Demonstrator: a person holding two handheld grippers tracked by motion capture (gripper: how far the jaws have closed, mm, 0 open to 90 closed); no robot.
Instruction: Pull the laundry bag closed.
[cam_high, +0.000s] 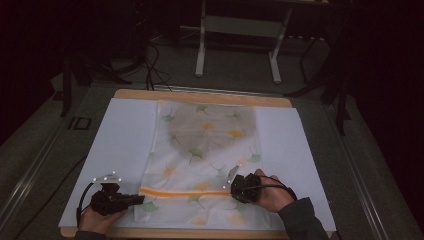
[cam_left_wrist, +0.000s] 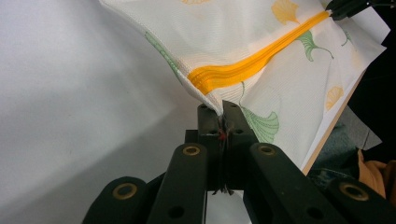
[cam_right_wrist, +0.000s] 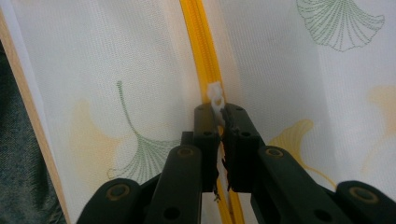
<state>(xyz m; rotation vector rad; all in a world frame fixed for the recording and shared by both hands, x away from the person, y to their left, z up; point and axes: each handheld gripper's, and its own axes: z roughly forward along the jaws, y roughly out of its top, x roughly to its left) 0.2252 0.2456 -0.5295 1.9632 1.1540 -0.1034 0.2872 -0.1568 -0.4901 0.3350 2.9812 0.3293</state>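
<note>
Left hand-held gripper (cam_left_wrist: 223, 109) was clamped on the zipper end of the mesh bag (cam_high: 200, 165), lying mid-table toward 6 o'clock. Right hand-held gripper (cam_right_wrist: 219, 116) pinched the zipper pull (cam_right_wrist: 216, 100) at the orange zipper's (cam_high: 185, 192) 3 o'clock end; I judged the zip travel nearly complete.

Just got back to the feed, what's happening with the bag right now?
A person is working the zipper on a white mesh laundry bag with ginkgo-leaf print, lying flat on the table. The left tool is shut on the bag's edge at the end of the orange zipper. The right tool is shut on the white zipper pull.
</note>
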